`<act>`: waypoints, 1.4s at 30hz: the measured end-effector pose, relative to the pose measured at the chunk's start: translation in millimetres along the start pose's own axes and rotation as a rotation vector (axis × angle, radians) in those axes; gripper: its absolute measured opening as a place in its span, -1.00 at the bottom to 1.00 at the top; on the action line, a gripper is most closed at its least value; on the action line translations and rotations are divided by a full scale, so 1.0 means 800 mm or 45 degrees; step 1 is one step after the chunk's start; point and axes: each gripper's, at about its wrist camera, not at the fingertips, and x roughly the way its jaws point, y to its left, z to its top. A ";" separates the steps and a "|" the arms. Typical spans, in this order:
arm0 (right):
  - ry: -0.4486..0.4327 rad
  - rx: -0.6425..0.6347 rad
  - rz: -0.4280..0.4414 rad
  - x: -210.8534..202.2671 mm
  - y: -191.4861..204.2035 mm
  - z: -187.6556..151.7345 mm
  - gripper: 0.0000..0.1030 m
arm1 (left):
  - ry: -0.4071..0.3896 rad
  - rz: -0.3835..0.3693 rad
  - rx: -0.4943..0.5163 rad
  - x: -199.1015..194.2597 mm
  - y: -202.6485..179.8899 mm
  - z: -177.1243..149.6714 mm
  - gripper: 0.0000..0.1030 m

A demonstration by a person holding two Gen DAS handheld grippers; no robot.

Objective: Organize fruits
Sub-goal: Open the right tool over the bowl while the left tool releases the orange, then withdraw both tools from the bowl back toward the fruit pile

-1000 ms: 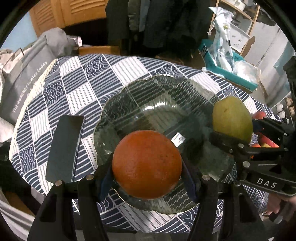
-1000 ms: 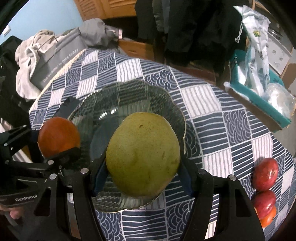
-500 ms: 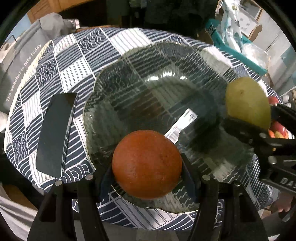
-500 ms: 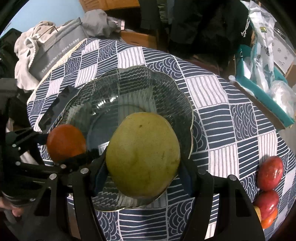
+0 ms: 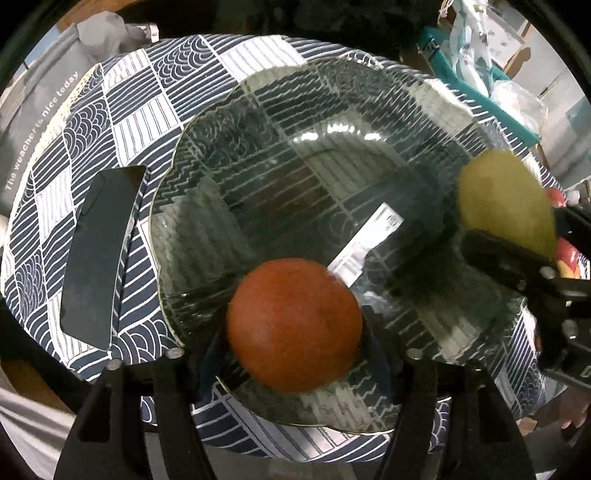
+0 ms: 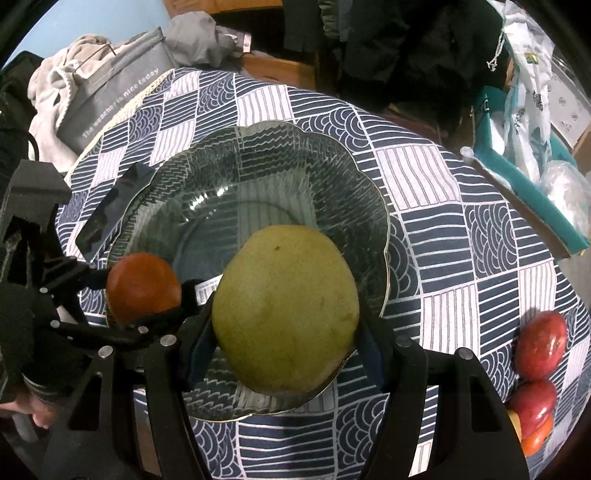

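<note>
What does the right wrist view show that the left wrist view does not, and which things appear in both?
Only the right wrist view shows the whole round red fruits lying on the cloth; the left view catches just slivers.

Only the left wrist view shows the flat black phone-like slab in full.

Both share the scalloped clear glass bowl, the round orange fruit between the opening left gripper, and the large green fruit clamped in the right gripper.

A lived-in home room. The counter wears a navy-and-white patterned cloth (image 6: 461,229), with a grey tote bag (image 6: 110,92) and crumpled clothes (image 6: 55,77) heaped beside it. Dark coats (image 6: 388,40) hang behind, near wooden cabinet doors (image 6: 221,5).
</note>
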 end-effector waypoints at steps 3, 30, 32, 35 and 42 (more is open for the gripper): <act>0.006 0.000 0.005 0.001 0.001 0.000 0.33 | -0.086 0.037 0.020 -0.017 -0.003 0.000 0.74; -0.160 0.105 0.008 -0.062 -0.012 -0.003 0.42 | -0.264 -0.010 0.053 -0.094 -0.026 0.002 0.72; -0.185 0.104 -0.030 -0.075 -0.014 -0.005 0.42 | -0.291 -0.016 0.063 -0.101 -0.033 0.003 0.72; -0.212 0.108 -0.081 -0.092 -0.017 -0.008 0.42 | -0.326 -0.026 0.084 -0.112 -0.045 0.004 0.72; -0.272 0.128 -0.153 -0.129 -0.031 -0.022 0.42 | -0.382 -0.074 0.140 -0.134 -0.076 0.004 0.72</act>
